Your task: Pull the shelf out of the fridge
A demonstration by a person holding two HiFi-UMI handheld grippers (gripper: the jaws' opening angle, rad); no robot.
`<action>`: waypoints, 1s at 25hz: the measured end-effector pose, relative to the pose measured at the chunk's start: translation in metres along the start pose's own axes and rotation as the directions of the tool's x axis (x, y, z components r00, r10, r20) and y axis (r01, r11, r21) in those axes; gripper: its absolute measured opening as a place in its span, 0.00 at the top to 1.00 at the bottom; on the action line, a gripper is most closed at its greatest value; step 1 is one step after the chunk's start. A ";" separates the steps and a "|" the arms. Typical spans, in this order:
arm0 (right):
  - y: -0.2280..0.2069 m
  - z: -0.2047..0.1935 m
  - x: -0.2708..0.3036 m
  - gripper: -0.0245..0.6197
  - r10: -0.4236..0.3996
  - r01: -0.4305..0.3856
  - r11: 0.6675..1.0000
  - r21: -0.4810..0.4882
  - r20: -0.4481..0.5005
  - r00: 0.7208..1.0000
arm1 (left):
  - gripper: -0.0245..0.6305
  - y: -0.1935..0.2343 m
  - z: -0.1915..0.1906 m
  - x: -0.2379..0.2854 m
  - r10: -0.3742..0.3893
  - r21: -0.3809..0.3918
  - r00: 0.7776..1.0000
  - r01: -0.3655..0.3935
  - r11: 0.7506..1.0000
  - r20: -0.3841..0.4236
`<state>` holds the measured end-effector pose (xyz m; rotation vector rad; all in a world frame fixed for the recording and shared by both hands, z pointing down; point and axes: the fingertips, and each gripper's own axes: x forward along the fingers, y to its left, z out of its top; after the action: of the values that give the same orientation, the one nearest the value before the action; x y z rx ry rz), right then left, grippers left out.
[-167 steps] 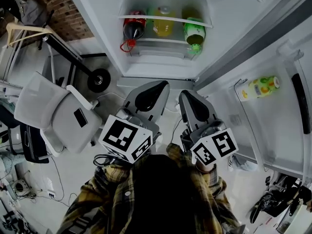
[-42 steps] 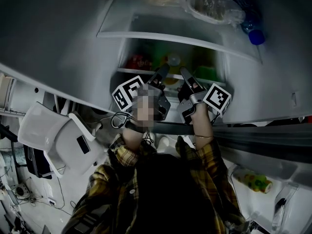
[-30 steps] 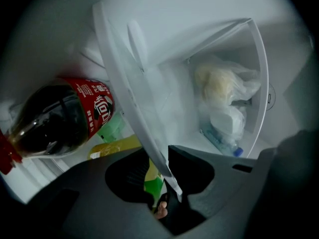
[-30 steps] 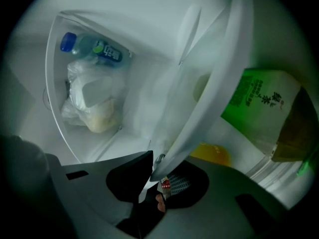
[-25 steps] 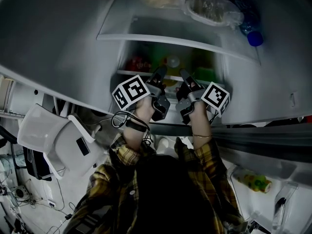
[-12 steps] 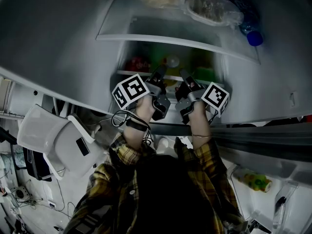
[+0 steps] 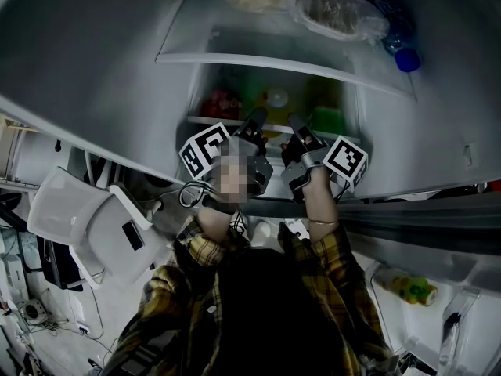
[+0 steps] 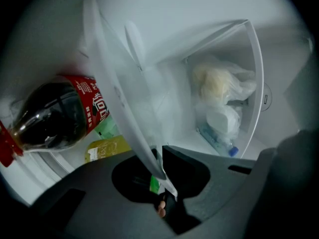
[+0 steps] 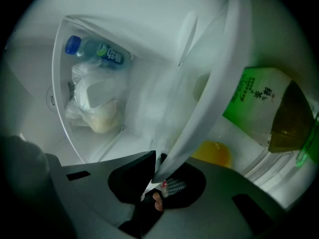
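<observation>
The fridge's clear shelf (image 7: pixel 275 125) runs across the open compartment, with drink bottles lying below it. My left gripper (image 7: pixel 255 124) and right gripper (image 7: pixel 295 125) sit side by side at its front edge. In the left gripper view the shelf's pale edge (image 8: pixel 124 103) runs down into my left gripper (image 8: pixel 160 164), whose jaws have just been closing and now pinch it. The right gripper view shows the same edge (image 9: pixel 209 98) pinched in my right gripper (image 9: pixel 156 172), whose jaws have also just been closing.
A cola bottle (image 8: pixel 55 113), a yellow bottle (image 8: pixel 107 148) and a green tea bottle (image 9: pixel 264 108) lie under the shelf. Bagged food (image 7: pixel 337 10) and a blue-capped bottle (image 7: pixel 405 57) rest on the upper shelf (image 7: pixel 274 59). A white chair (image 7: pixel 86 210) stands at the left.
Since the earliest frame both grippers have gone from in front of the fridge to the shelf's front edge. Over the last second they have kept still there.
</observation>
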<state>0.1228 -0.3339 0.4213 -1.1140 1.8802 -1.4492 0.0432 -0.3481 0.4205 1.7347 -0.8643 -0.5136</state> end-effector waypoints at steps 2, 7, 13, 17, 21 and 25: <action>0.001 -0.002 -0.002 0.88 0.002 -0.002 1.000 -0.003 -0.002 1.000 | 0.89 0.000 -0.002 -0.003 -0.001 0.002 1.000 0.001 1.000 0.000; 0.002 -0.007 -0.009 0.88 0.004 -0.004 1.000 0.000 -0.004 1.000 | 0.89 -0.003 -0.006 -0.010 -0.003 0.007 1.000 0.003 1.000 0.005; 0.004 -0.016 -0.020 0.88 0.004 -0.005 1.000 -0.022 -0.017 1.000 | 0.89 -0.004 -0.015 -0.022 -0.003 0.003 1.000 0.003 1.000 0.002; 0.004 -0.020 -0.026 0.88 0.006 -0.007 1.000 -0.023 -0.021 1.000 | 0.89 -0.005 -0.019 -0.028 -0.001 0.002 1.000 0.001 1.000 0.004; 0.004 -0.025 -0.032 0.88 0.001 -0.001 1.000 -0.016 -0.022 1.000 | 0.89 -0.005 -0.023 -0.034 0.001 0.002 1.000 -0.001 1.000 0.005; 0.004 -0.029 -0.037 0.88 0.000 -0.001 1.000 -0.017 -0.025 1.000 | 0.89 -0.005 -0.027 -0.039 0.002 0.001 1.000 -0.002 1.000 0.006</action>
<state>0.1185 -0.2870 0.4231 -1.1080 1.9132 -1.4563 0.0388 -0.3001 0.4216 1.7341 -0.8708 -0.5167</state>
